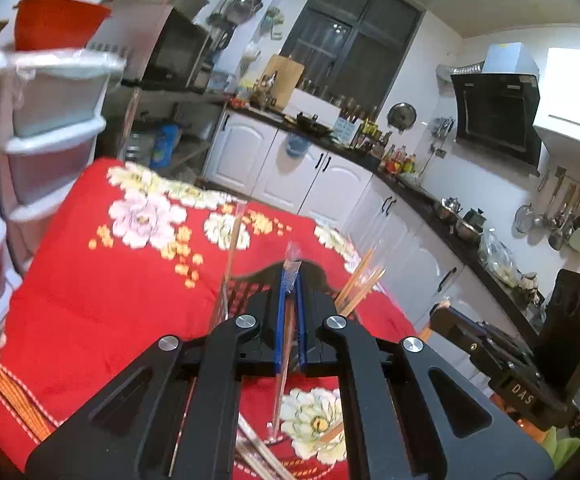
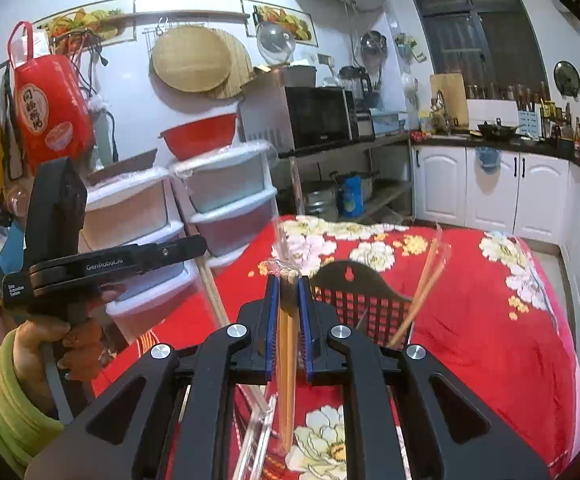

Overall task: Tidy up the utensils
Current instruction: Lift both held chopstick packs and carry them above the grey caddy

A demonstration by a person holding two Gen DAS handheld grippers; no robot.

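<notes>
we hold one wrapped pair of chopsticks in each hand. the left hand-held gripper [image 1: 291,280] is clenched on a pair of chopsticks [image 1: 286,344] in a clear sleeve, and the right hand-held gripper [image 2: 288,292] is clenched on another pair of chopsticks [image 2: 288,360], also in plastic. both pairs hang upright above the table with the red flowered cloth [image 2: 489,320]. just in front stands the dark holder with grid holes [image 2: 363,304], and some chopsticks [image 2: 421,292] lean in it already, tilted to the right.

we think the main risk is slipping: the sleeve is smooth, and the sticks may slide down if the grip loosens. the long lower end can also catch the rim of the holder on the way in and tip it, because it looks light. the two hand-held grippers are near each other, so they may bump. loose wrapped chopsticks [image 1: 258,452] lie on the cloth under us, and we could knock them.
</notes>
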